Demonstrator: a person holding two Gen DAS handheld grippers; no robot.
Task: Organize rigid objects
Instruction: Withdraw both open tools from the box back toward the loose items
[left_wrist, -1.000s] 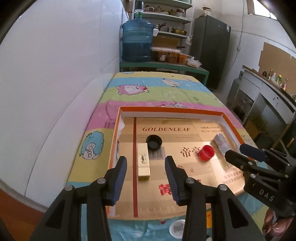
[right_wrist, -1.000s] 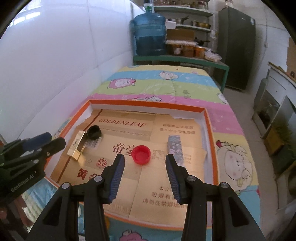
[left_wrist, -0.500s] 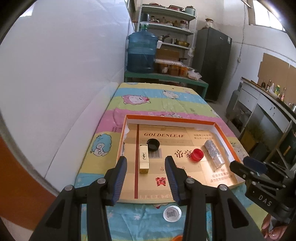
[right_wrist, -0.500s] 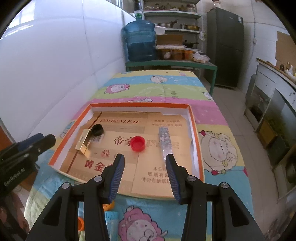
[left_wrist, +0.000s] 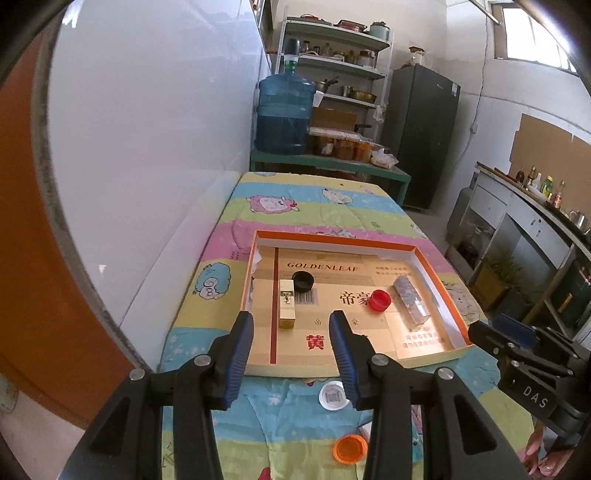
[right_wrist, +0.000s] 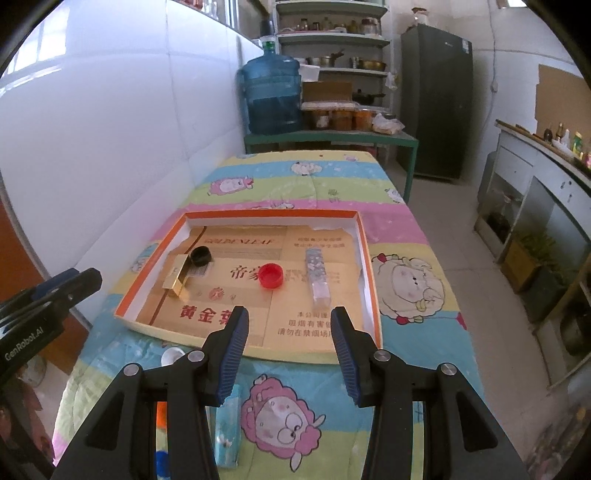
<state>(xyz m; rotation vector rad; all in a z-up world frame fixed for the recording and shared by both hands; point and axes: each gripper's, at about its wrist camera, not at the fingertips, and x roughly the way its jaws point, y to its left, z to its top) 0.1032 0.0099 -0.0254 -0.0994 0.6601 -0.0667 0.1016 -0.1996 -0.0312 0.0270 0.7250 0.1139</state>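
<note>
Both my tongs, left tongs (left_wrist: 291, 341) and right tongs (right_wrist: 288, 338), gape empty short of the tray (left_wrist: 428, 264); loose orange cap (left_wrist: 349, 448) could get knocked off.

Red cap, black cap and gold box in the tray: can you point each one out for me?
red cap (left_wrist: 380, 300): left wrist view, on its round top.
black cap (left_wrist: 303, 280): left wrist view, on its dark hollow.
gold box (right_wrist: 176, 274): right wrist view, on its long upper face.
</note>
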